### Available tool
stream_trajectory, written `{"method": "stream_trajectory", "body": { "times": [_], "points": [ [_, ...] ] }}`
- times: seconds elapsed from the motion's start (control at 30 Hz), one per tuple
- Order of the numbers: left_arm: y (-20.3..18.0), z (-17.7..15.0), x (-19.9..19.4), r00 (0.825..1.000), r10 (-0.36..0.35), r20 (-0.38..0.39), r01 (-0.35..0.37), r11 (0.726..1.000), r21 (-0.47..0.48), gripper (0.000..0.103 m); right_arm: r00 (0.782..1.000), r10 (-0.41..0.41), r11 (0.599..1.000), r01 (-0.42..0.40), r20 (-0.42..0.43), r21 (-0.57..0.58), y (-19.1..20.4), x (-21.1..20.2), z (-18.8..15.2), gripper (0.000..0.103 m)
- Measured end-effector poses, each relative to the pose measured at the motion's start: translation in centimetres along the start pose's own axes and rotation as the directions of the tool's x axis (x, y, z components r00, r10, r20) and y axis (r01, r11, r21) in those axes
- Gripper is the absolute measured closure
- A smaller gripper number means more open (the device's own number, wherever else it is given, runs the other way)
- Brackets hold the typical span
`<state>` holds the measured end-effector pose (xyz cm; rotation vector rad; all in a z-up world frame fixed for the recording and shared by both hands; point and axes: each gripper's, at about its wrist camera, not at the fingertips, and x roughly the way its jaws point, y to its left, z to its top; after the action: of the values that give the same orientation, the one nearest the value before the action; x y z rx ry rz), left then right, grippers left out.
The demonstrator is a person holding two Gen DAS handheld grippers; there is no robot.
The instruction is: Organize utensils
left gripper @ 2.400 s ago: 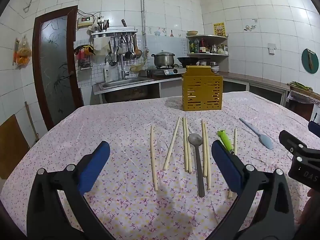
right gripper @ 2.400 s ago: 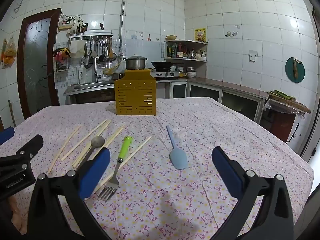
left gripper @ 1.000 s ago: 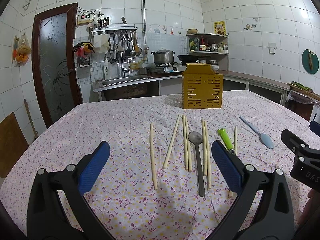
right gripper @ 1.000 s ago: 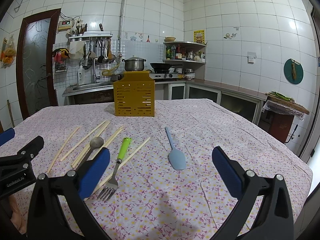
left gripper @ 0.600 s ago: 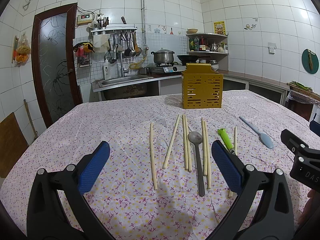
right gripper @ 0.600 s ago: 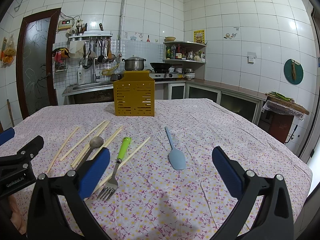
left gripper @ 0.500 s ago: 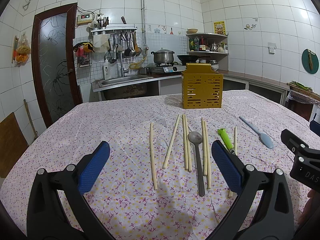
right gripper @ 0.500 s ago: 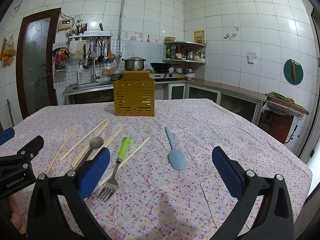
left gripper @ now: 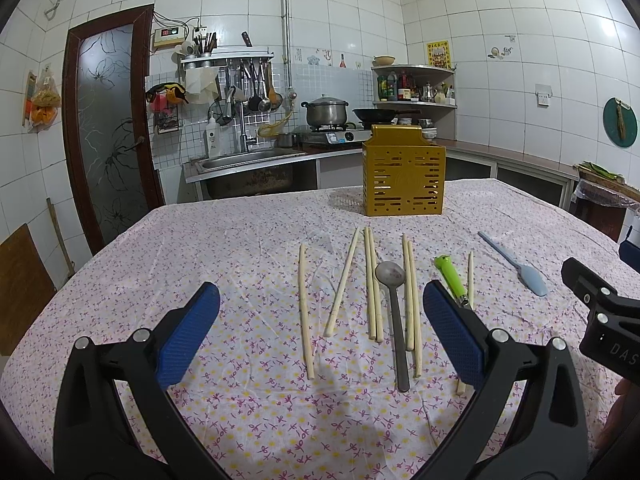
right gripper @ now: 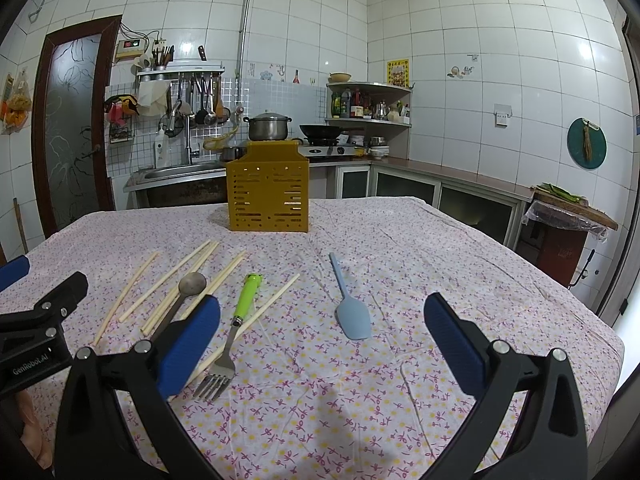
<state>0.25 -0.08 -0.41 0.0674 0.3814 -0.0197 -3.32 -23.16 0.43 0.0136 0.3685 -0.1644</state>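
So both claws wide, empty | left claw (left gripper: 320, 328) nearest chopsticks (left gripper: 372, 284) | sticks point lengthwise toward yellow caddy (left gripper: 403, 176) | right claw (right gripper: 320, 332) faces blue spatula (right gripper: 350, 308)

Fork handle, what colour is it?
Bright green on the fork, with bare metal tines; clearest in the right wrist view.

Matt metal spoon (left gripper: 394, 304), pale wooden chopsticks (left gripper: 305, 304), perforated plastic holder (left gripper: 403, 178), crinkled floral tablecloth (left gripper: 224, 248).

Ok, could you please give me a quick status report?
Left gripper open, right gripper open, both empty. Utensils on table, yellow holder empty-looking. Nothing in the way.
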Motion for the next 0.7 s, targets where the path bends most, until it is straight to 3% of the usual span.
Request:
{"method": "stream_trajectory", "body": {
  "times": [0.53, 0.7],
  "points": [
    [0.0, 0.0, 0.4, 1.0, -0.005, -0.019, 0.005, 1.0, -0.004, 0.005, 1.0, -0.001, 1.0, 0.001, -0.001, -0.004, 0.3, 0.4, -0.2, 0.004],
    [0.4, 0.5, 1.5, 0.997, -0.037, -0.069, 0.036, 0.999, -0.016, 0.005, 0.997, 0.057, 0.998, -0.057, -0.059, 0.004, -0.3, 2.0, 0.2, 0.004]
  ]
}}
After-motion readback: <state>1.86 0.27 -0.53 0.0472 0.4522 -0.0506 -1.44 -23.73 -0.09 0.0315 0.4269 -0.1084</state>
